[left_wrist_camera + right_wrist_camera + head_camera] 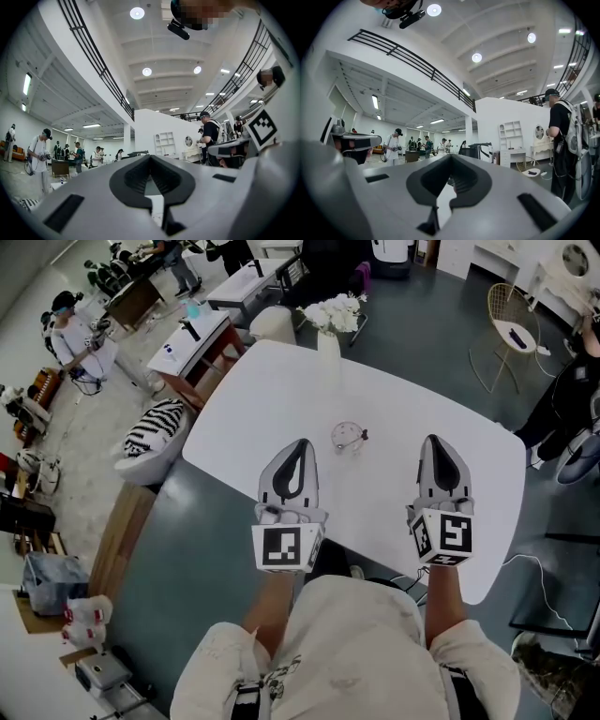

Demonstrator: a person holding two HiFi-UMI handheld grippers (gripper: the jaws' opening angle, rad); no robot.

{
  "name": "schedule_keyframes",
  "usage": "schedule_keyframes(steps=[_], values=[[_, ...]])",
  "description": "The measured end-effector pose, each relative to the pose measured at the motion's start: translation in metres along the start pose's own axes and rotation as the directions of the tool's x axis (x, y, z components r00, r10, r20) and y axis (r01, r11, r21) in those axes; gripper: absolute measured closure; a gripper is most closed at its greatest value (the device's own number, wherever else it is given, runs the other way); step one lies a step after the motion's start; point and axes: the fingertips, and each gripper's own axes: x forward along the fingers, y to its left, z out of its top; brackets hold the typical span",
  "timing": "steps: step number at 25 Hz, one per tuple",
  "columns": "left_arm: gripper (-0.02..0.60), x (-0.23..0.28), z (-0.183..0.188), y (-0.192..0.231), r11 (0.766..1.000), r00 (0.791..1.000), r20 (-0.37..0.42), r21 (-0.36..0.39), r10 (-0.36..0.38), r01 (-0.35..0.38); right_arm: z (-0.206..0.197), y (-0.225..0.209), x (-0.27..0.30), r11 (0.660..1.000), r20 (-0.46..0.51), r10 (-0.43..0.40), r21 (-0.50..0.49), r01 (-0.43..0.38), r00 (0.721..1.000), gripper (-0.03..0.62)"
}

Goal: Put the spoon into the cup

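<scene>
Holding left gripper [299, 448] and right gripper [434, 442] back on near side of cup [346, 435] on surface [281, 390], fingers together, empty; likely finished, with spoon [359, 437] resting inside.

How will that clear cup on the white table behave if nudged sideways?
The cup looks like thin clear glass, so probably fragile and slick to grip. It stands upright on the smooth white table, so it would likely slide; a high push might tip it.

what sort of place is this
Probably a big open hall staged for recording, not a home: a balcony railing overhead, scattered furniture like the white table, and several people at other stations.
</scene>
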Motion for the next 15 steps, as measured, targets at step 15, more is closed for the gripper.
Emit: schedule_keyframes(steps=[15], values=[[0.578, 0.0047, -0.0074, 0.0003, 1.000, 1.000, -0.014, -0.015, 0.018, -0.019, -0.0040, -0.0019, 0.0061, 1.000, -0.012, -0.002, -0.015, 0.001, 1.000, 0.606]])
